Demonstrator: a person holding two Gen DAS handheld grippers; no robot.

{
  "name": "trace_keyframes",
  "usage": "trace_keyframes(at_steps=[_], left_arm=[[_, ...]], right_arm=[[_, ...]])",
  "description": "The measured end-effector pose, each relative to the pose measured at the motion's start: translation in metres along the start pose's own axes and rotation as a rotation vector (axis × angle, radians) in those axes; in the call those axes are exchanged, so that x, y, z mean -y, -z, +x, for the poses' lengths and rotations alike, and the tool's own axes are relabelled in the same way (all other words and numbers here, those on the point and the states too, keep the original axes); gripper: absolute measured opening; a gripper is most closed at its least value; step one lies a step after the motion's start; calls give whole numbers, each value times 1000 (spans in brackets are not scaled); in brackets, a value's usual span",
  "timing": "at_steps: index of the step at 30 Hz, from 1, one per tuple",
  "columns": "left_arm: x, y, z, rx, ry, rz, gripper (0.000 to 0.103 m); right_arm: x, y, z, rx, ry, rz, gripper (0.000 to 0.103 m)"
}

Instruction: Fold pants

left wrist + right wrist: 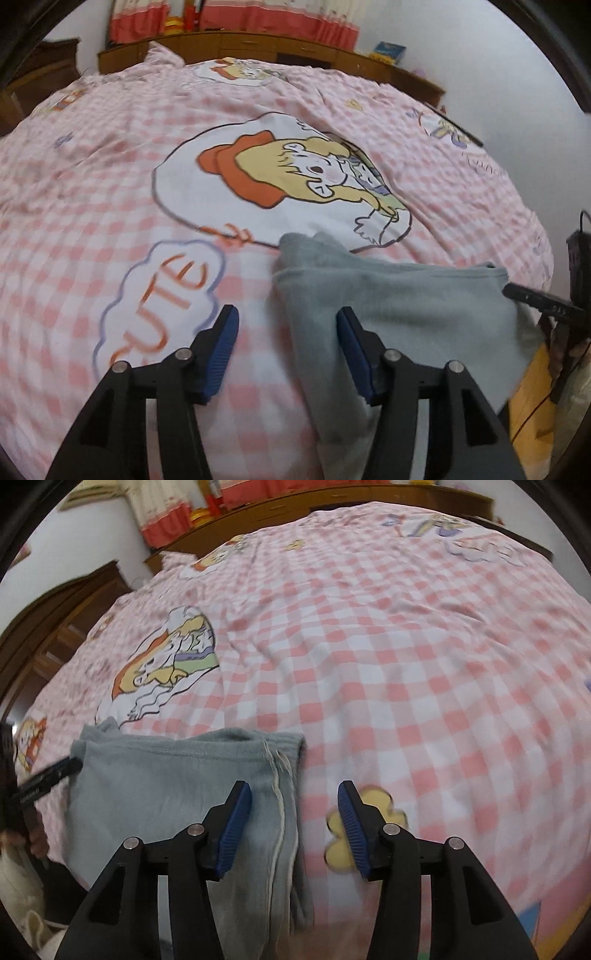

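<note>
Grey fleece pants [399, 295] lie folded on the pink checked bedspread [92, 192] near the bed's front edge. My left gripper [288, 317] is open above the pants' left edge, one blue pad over the bedspread, the other over the fabric. Seen from the right wrist, the pants [166, 786] show a pale drawstring down their right side. My right gripper [295, 794] hangs open over that right edge, nothing between its blue pads. Each view shows the other gripper's black finger at the far side of the pants [535, 302] [48, 771].
A wooden headboard [258, 44] and red-trimmed curtains [229, 22] stand behind the bed. A dark wooden cabinet [55, 627] is at the left. The wide bedspread [424, 664] stretches beyond the pants. Cables and a black device [576, 258] hang at the bed's right edge.
</note>
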State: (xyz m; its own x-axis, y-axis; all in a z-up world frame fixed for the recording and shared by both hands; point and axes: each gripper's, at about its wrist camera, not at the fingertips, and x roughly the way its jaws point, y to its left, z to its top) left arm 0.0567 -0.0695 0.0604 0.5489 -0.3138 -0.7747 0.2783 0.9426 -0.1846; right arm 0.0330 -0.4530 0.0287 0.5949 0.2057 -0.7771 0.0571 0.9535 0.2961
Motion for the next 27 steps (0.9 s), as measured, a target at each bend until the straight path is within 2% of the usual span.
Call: trace_keyframes(at_steps=[4, 10, 12, 15, 18, 20, 23, 25, 27], left_arm=[[2, 14, -22, 22, 40, -53, 58], [29, 31, -31, -7, 115, -37, 62], [37, 38, -28, -20, 114, -26, 66], [42, 50, -12, -67, 66, -13, 68], [36, 61, 5, -110, 53, -61, 70], [29, 66, 4, -93, 76, -101, 72], [31, 68, 5, -100, 75, -78, 77], [37, 72, 7, -111, 74, -55, 87], [42, 74, 9, -122, 71, -41, 93]], right_arm=[[2, 13, -18, 22, -36, 65, 57], [4, 46, -28, 30, -84, 166, 58], [6, 55, -27, 34, -96, 205, 58], [8, 67, -15, 14, -115, 285, 64], [-1, 72, 0, 23, -94, 289, 68], [-9, 70, 0, 48, -80, 280, 67], [-14, 70, -5, 80, -65, 298, 57], [-12, 71, -5, 89, -73, 318, 55], [-9, 72, -4, 89, -75, 332, 53]])
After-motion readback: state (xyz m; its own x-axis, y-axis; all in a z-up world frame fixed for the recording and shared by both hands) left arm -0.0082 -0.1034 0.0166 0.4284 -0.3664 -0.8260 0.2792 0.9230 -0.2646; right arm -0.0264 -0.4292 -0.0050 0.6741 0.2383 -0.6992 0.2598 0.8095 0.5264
